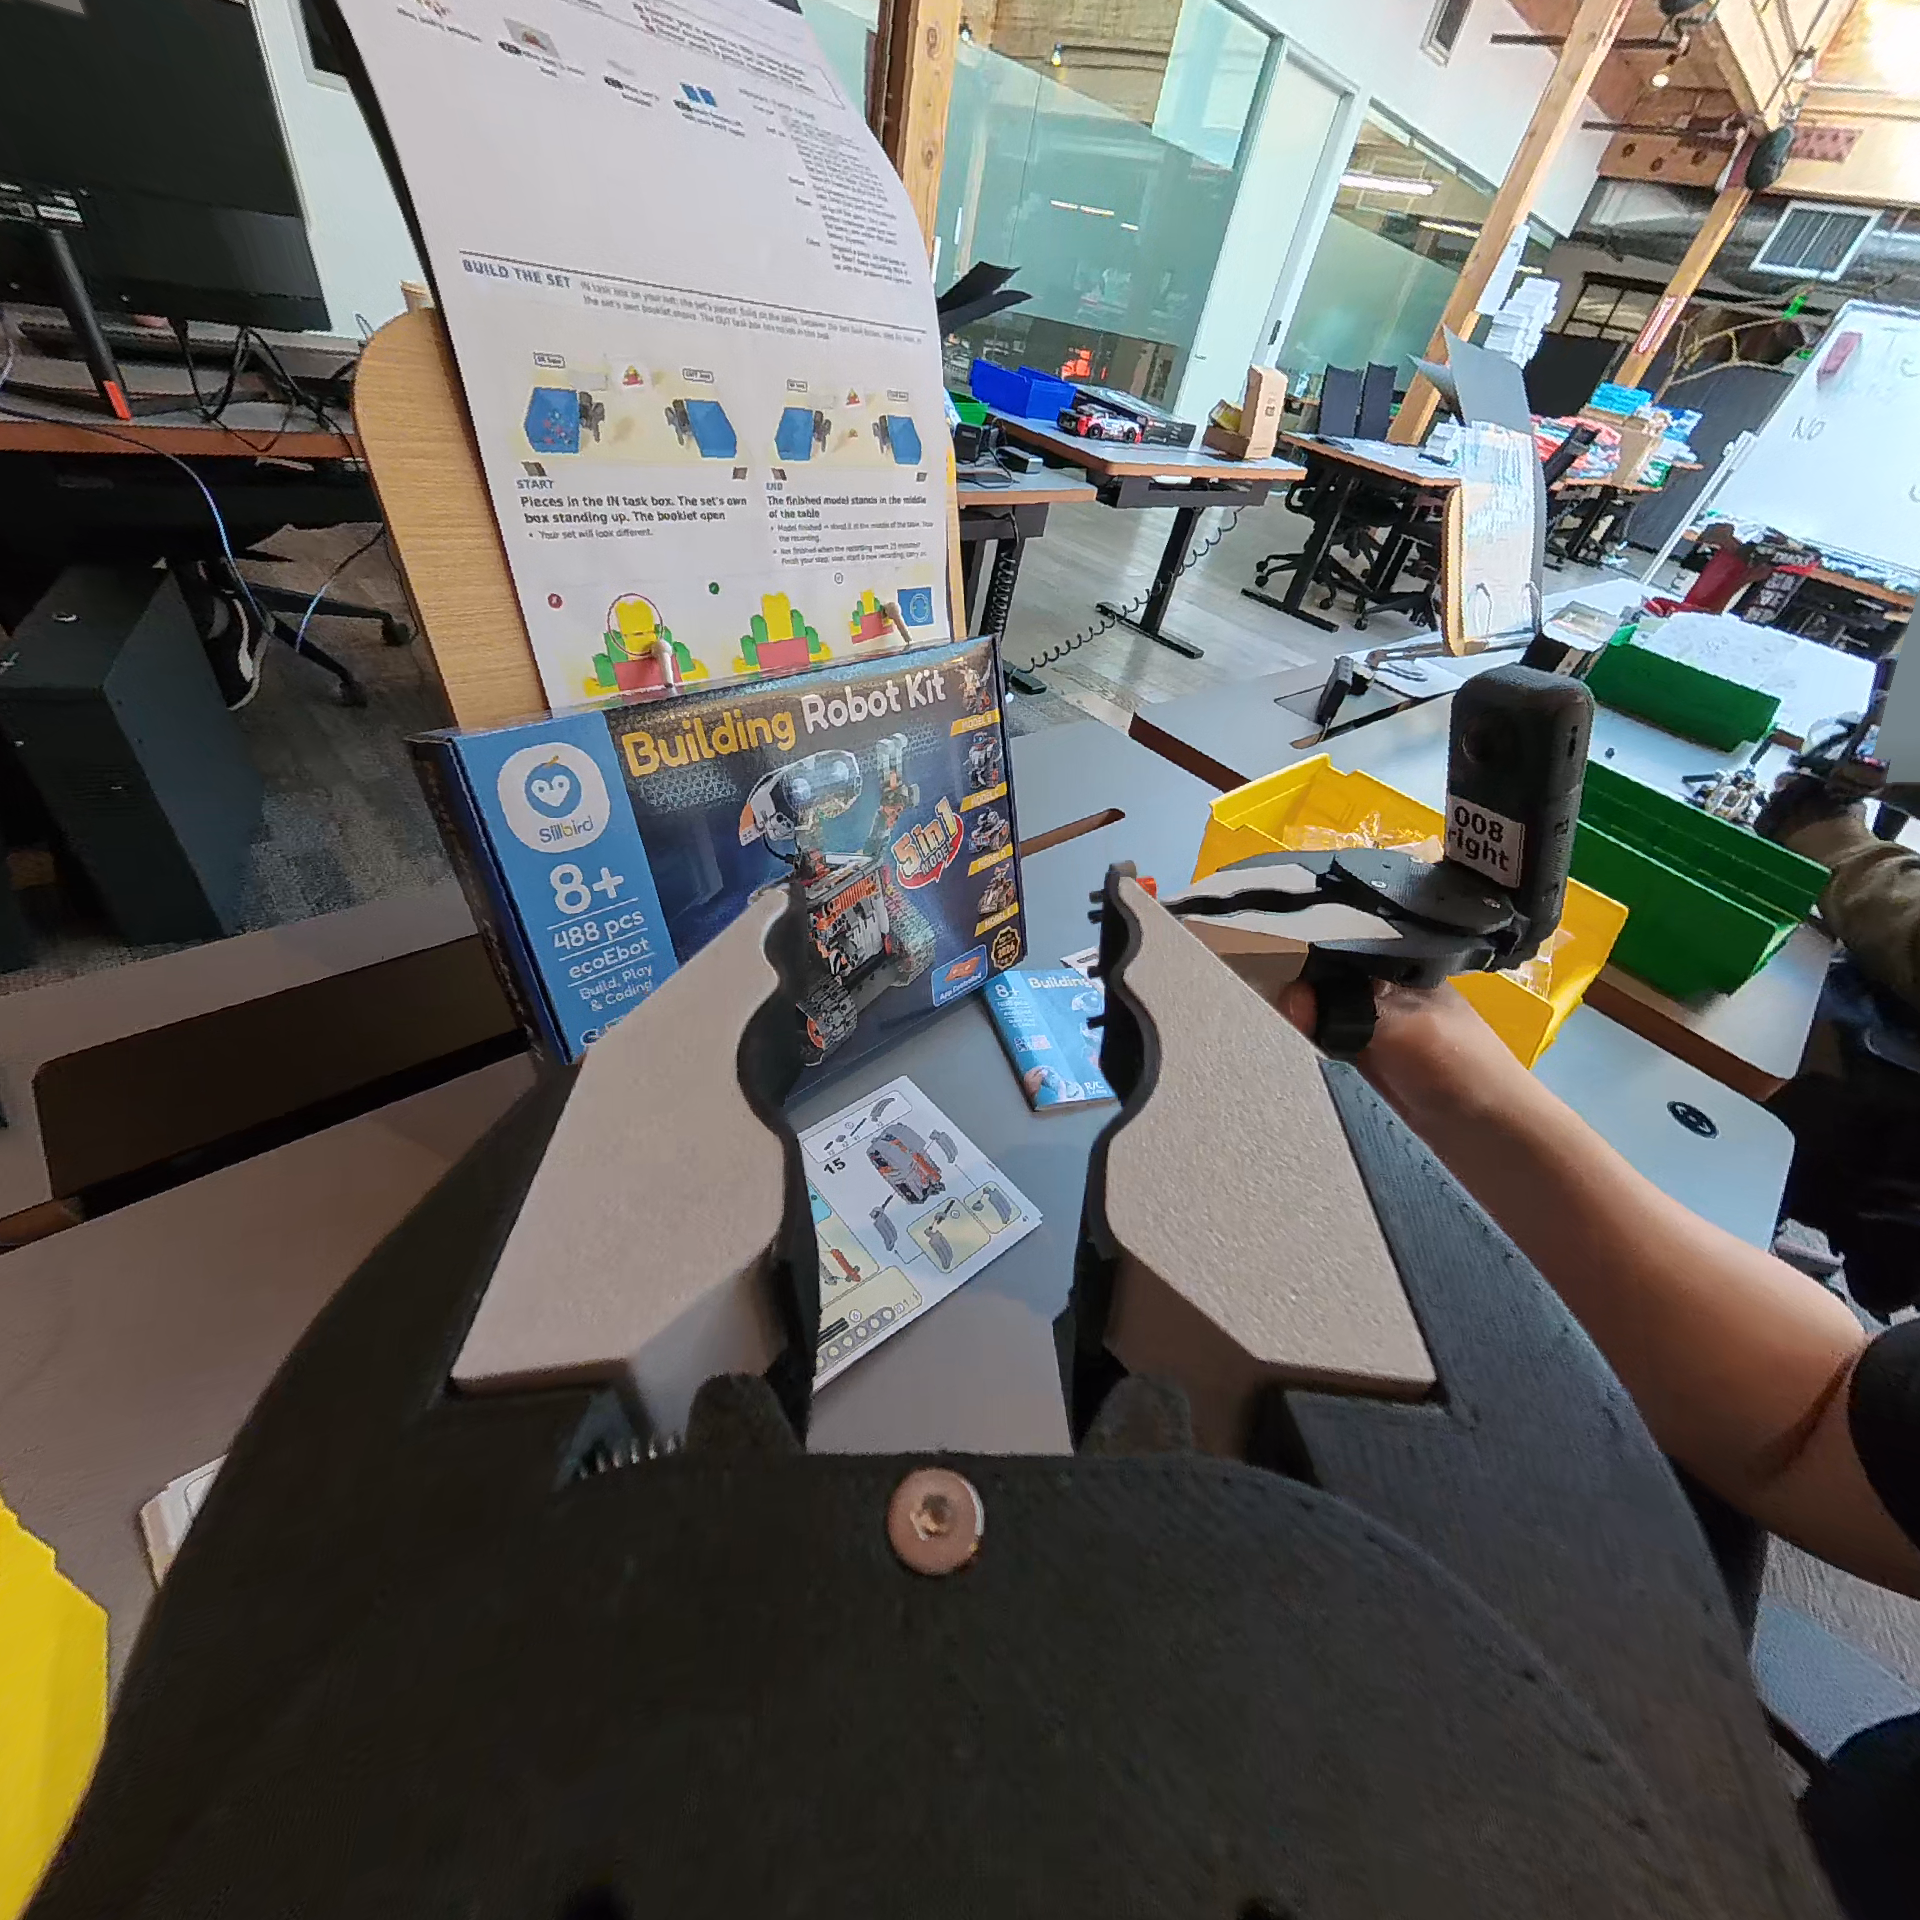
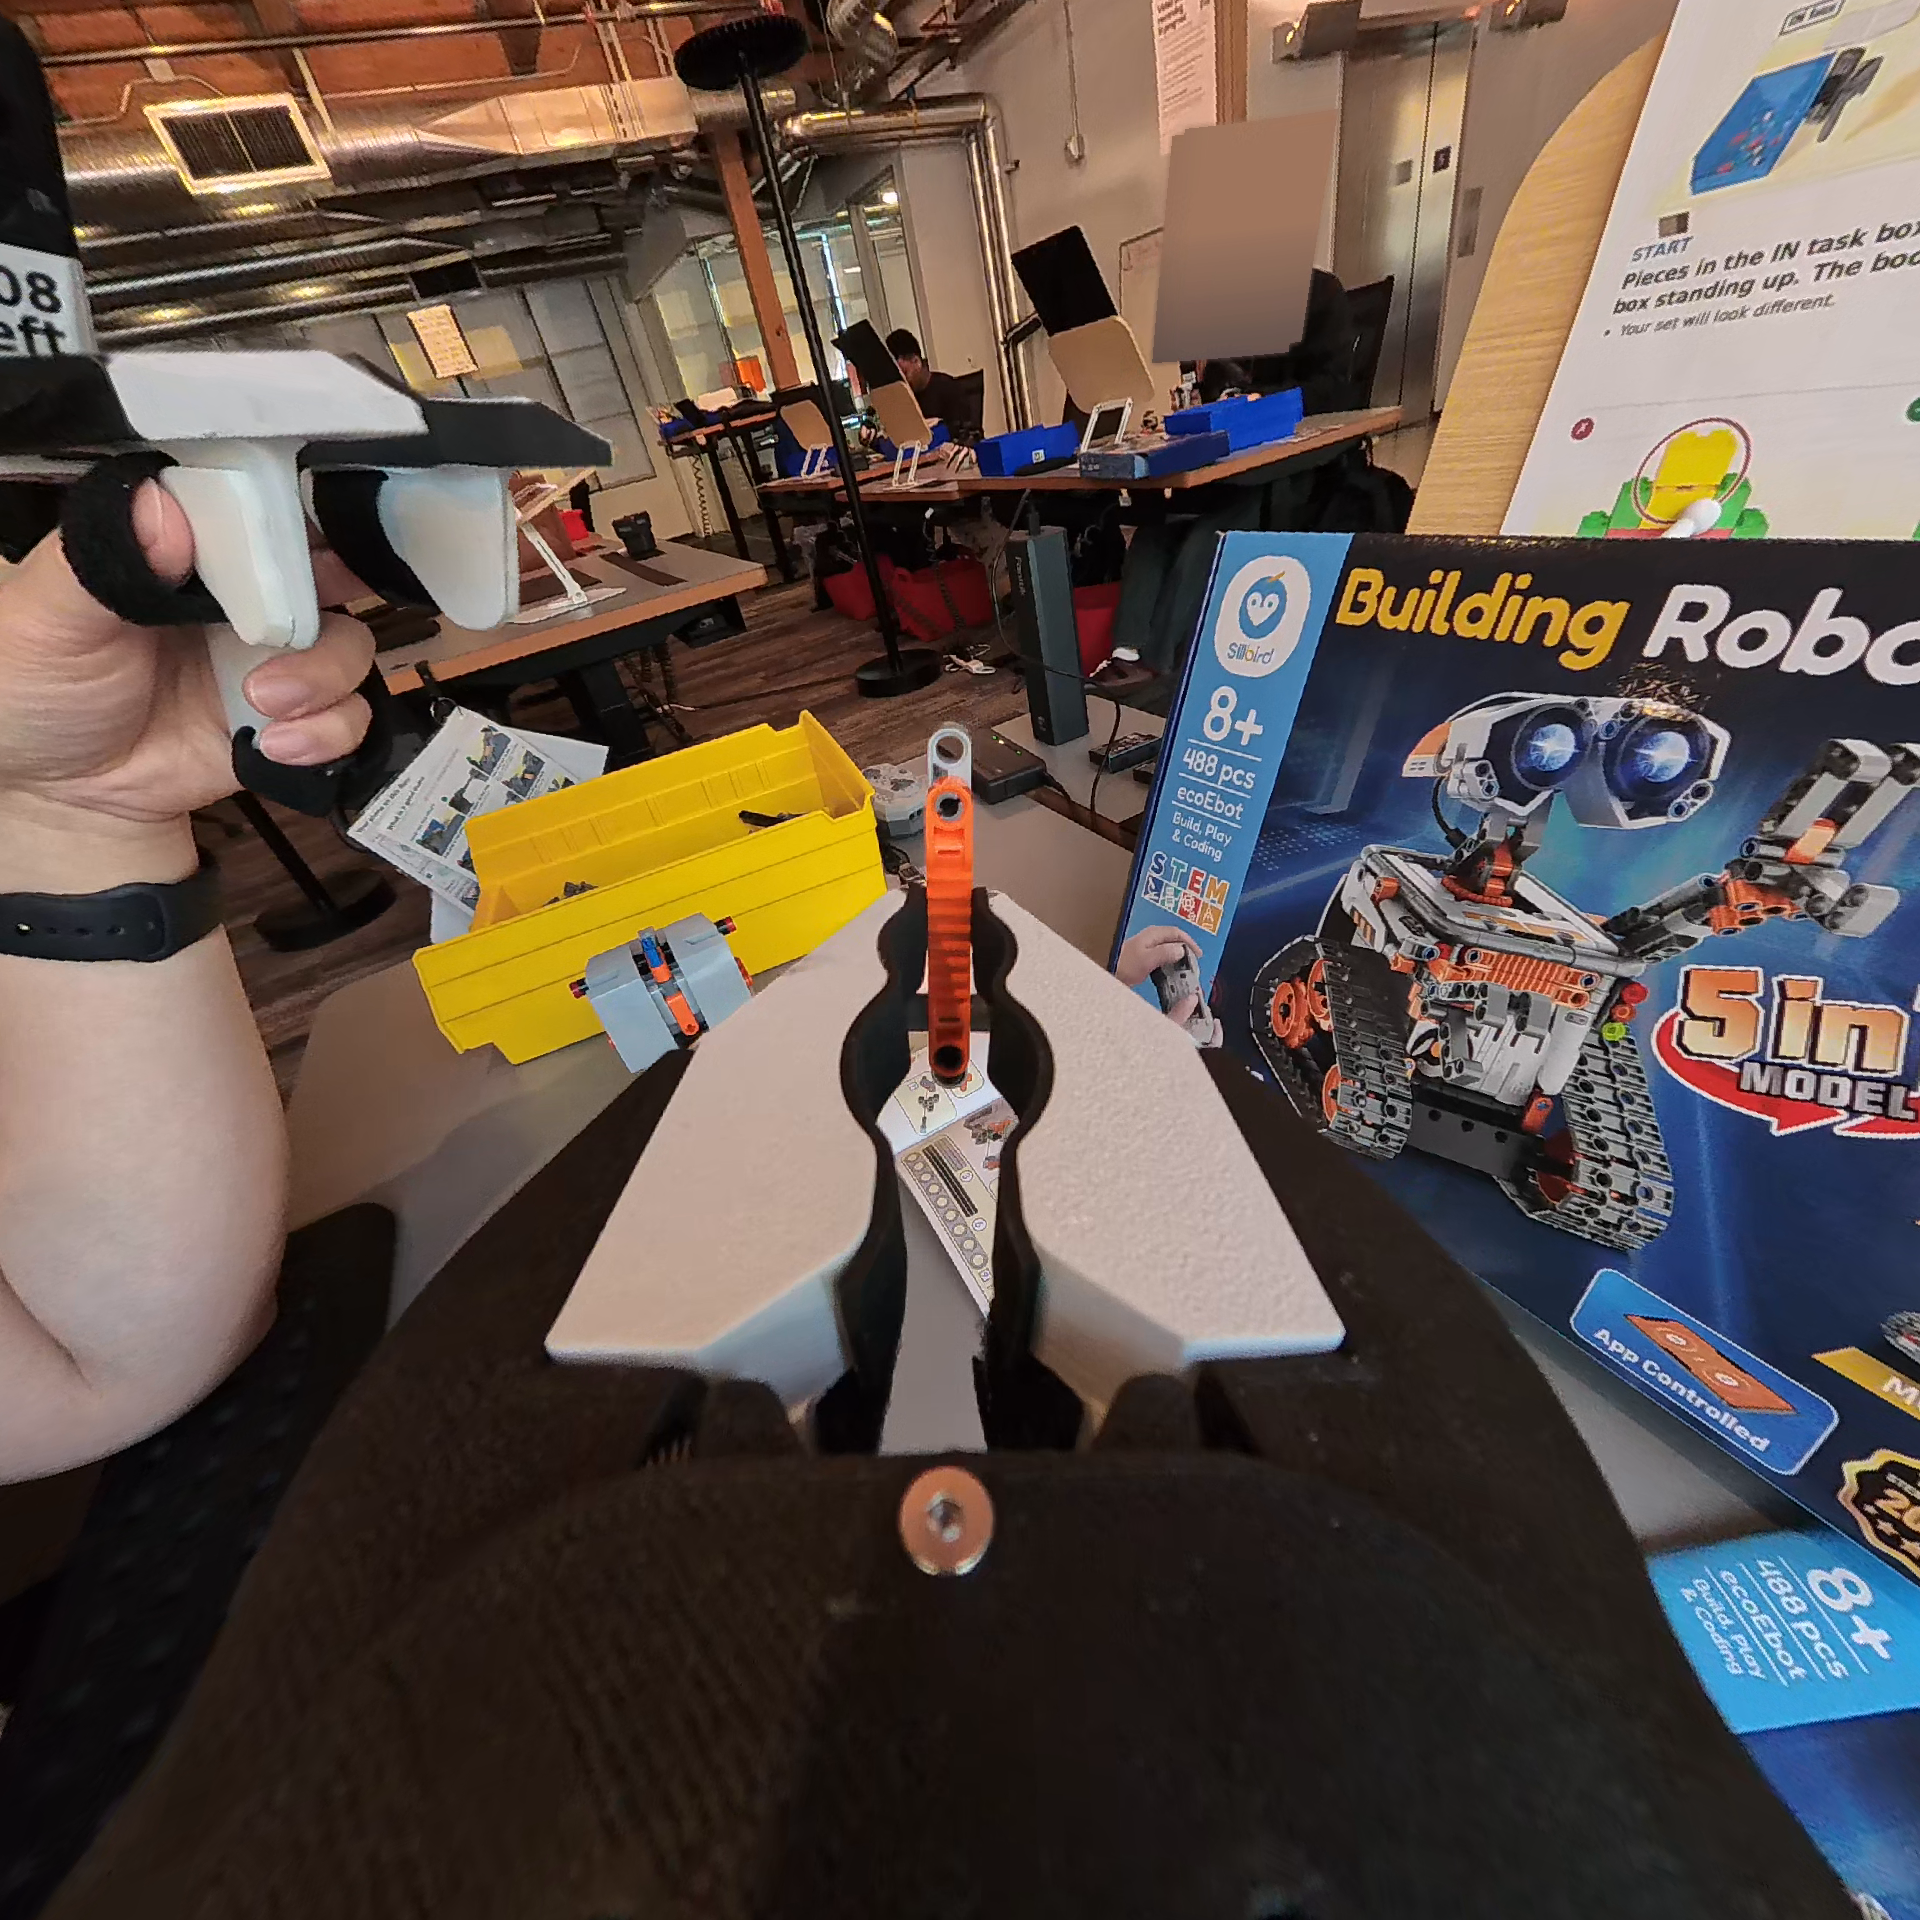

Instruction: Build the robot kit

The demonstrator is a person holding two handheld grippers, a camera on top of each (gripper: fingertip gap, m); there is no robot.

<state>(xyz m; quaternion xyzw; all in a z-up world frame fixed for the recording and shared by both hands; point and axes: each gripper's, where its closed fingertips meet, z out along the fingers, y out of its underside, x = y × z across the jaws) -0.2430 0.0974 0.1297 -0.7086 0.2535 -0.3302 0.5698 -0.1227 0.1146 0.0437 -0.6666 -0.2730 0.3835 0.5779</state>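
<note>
Grippers both up over table (image 1: 1039,862). We see R gripper (image 2: 948,935) clamped on orange beam (image 2: 948,935) w/ grey link (image 2: 949,756) on top. L gripper (image 1: 940,935) jaws wide, empty, above booklet (image 1: 914,1195), kit box (image 1: 727,852) behind. Yellow bin (image 2: 665,883) + grey module (image 2: 665,987) near.

The left hand-held gripper (image 1: 940,935) is raised, its two fingers spread wide with nothing between them; in the right wrist view a bare hand (image 2: 125,665) with a dark wristband grips its handle at the far left. The right hand-held gripper (image 2: 948,935) has its fingers drawn close together, and a bare forearm (image 1: 1621,1288) reaches to its handle from the right.
</note>
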